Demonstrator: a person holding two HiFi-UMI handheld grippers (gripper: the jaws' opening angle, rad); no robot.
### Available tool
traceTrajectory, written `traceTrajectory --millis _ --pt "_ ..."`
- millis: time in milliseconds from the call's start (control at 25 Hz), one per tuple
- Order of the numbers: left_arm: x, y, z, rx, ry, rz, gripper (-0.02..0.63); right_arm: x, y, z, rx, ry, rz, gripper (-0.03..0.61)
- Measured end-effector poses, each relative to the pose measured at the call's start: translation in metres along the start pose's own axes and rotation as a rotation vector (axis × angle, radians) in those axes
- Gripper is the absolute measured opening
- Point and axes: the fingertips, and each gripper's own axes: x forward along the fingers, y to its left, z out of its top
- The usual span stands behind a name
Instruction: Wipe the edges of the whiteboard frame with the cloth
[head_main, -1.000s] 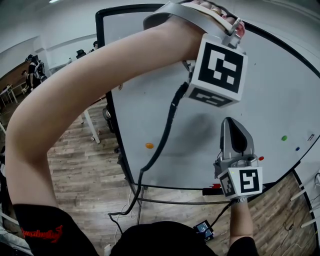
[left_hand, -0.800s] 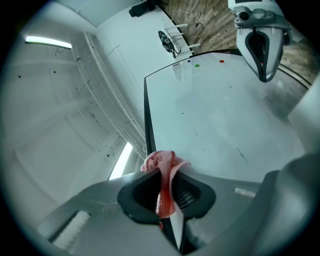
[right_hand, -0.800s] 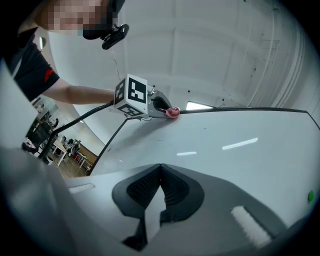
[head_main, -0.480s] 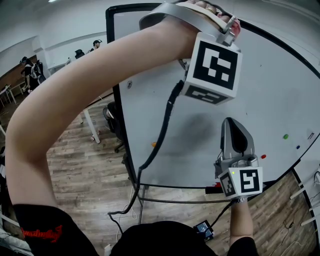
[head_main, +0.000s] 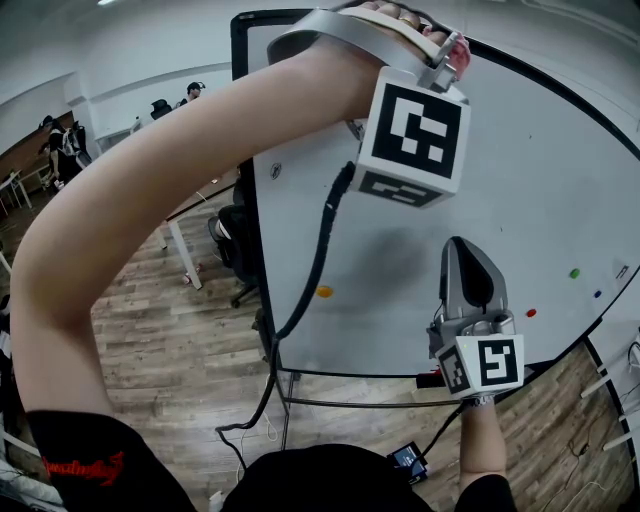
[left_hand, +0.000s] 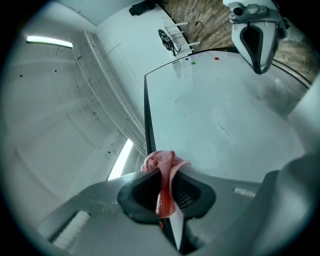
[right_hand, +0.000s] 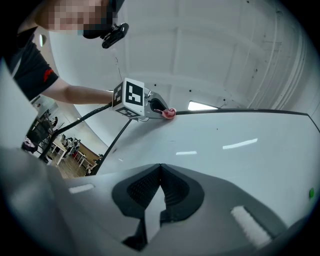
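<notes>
A pink cloth (left_hand: 161, 165) is pinched in my left gripper (left_hand: 165, 174), which is shut on it. Its bunched end presses on the black top edge of the whiteboard frame (left_hand: 146, 120). In the head view my raised left arm holds that gripper, marker cube (head_main: 413, 133) toward me, at the top frame edge (head_main: 560, 92). The right gripper view shows the cloth (right_hand: 170, 113) on the frame near the upper left corner. My right gripper (head_main: 466, 247) hangs lower in front of the white board face (head_main: 520, 200), shut (right_hand: 160, 167) with nothing in it.
Small magnets dot the board: orange (head_main: 324, 292), red (head_main: 530, 313), green (head_main: 574, 272). A black cable (head_main: 315, 270) hangs from the left gripper. The board's stand legs (head_main: 285, 410) rest on wooden floor. People and tables (head_main: 60, 140) are at the far left.
My left gripper has slid the cloth along the top frame edge toward the board's upper left corner. The right gripper has stayed where it was.
</notes>
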Motion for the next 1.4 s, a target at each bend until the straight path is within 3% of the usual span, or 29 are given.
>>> traceTrajectory --millis 1400 --pt "-0.037 -0.018 -0.089 0.047 0.151 -0.042 0.048 0.017 0.063 -0.001 0.041 -0.004 0.104 0.002"
